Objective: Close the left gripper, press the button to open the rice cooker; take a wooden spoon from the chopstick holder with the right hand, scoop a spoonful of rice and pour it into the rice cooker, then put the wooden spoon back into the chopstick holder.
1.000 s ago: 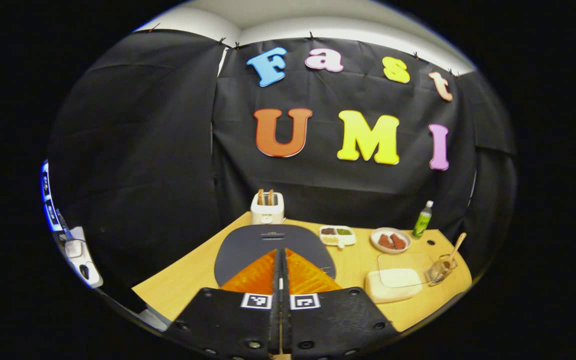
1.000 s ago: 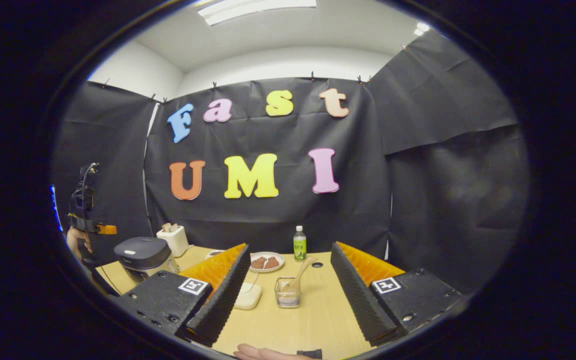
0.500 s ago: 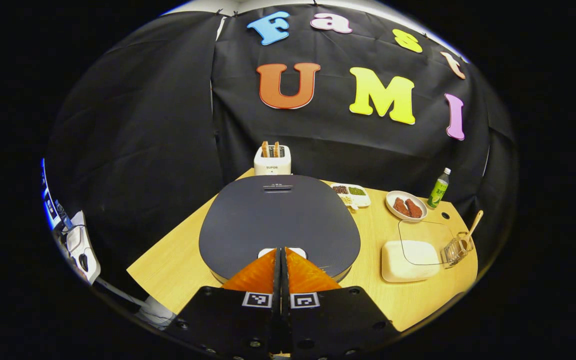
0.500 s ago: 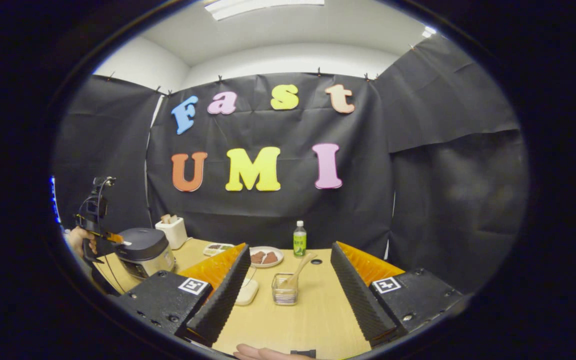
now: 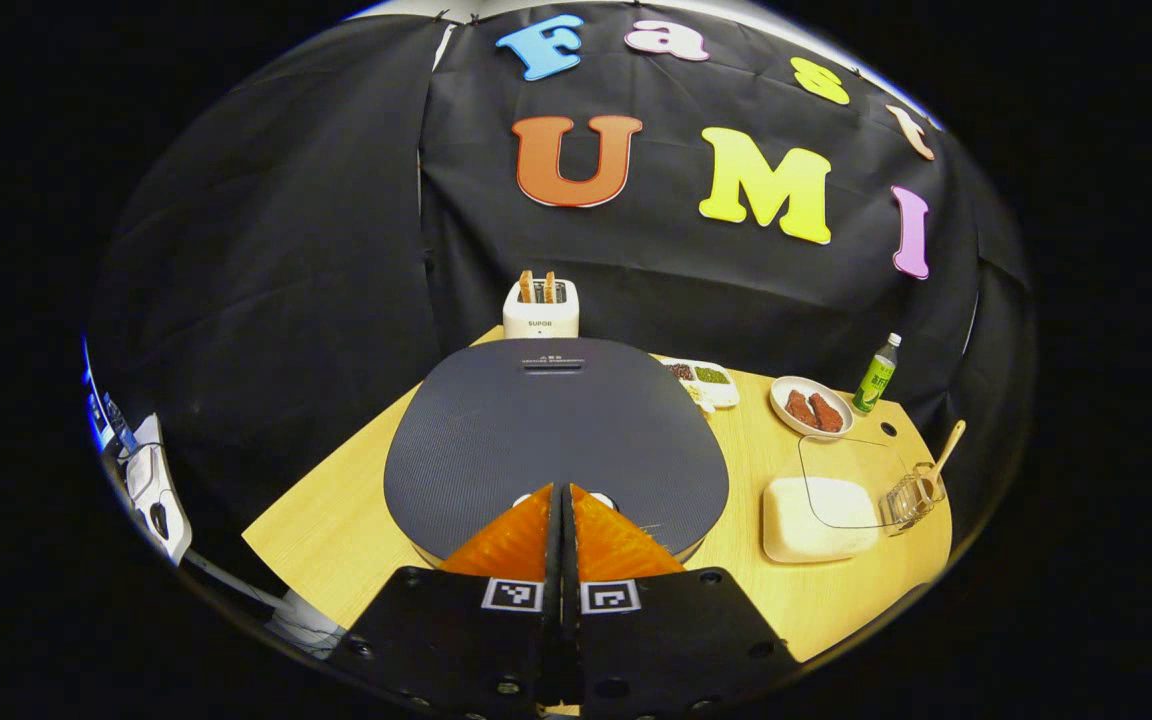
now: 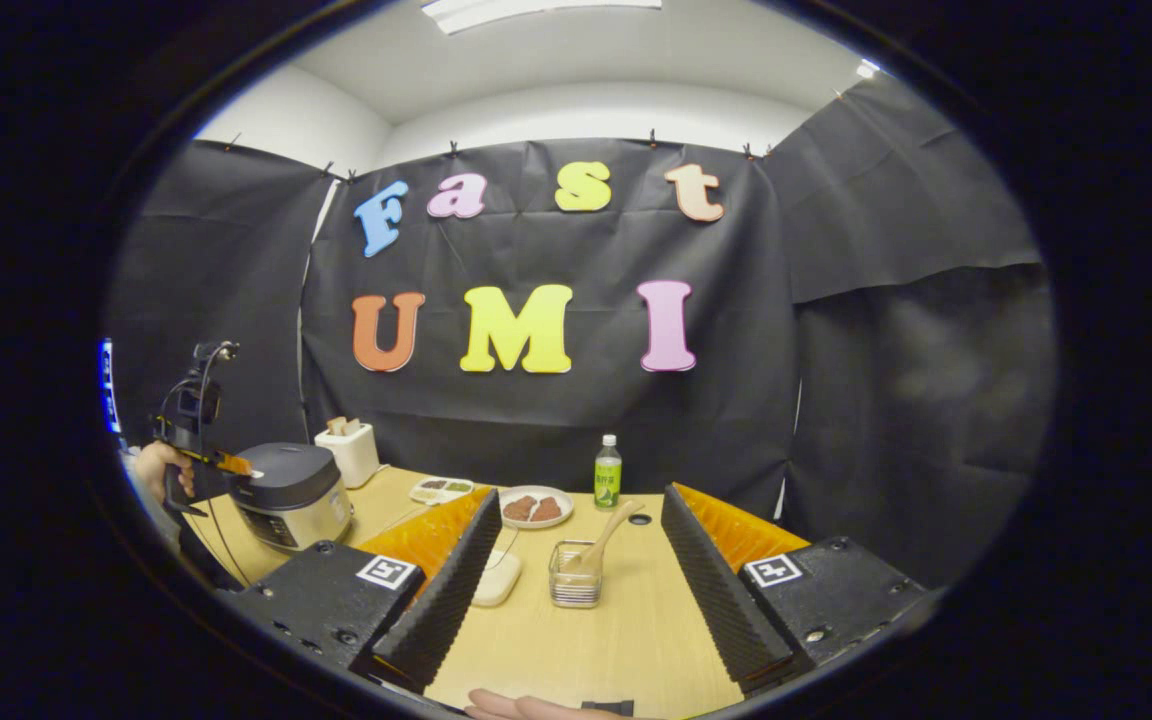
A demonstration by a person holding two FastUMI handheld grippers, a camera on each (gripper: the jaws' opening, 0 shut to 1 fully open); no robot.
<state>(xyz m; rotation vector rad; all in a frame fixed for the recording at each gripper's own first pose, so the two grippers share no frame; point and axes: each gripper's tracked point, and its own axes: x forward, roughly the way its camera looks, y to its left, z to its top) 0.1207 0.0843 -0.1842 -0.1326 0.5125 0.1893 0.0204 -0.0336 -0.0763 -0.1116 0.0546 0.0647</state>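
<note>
The rice cooker's dark grey lid [image 5: 556,430] is down, right in front of my left gripper [image 5: 561,492]. This gripper is shut, and its tips rest at the white button [image 5: 598,498] on the lid's front edge, covering most of it. In the right gripper view the cooker [image 6: 291,490] stands at the table's left, with the left gripper [image 6: 226,462] at its front rim. My right gripper [image 6: 581,495] is open and empty above the table. Beyond it, the wire chopstick holder [image 6: 576,585] holds the wooden spoon [image 6: 608,530]. The cream rice box [image 5: 821,505] sits left of the holder [image 5: 911,495].
A toaster [image 5: 541,308] stands behind the cooker. A divided dish [image 5: 706,380], a plate of brown pieces [image 5: 811,408] and a green bottle [image 5: 876,362] line the table's back. A hand [image 6: 151,470] holds the left gripper. Another hand [image 6: 516,708] shows at the near edge.
My left gripper has come down and forward onto the front of the cooker lid, its tips now at the button. The right gripper has barely moved.
</note>
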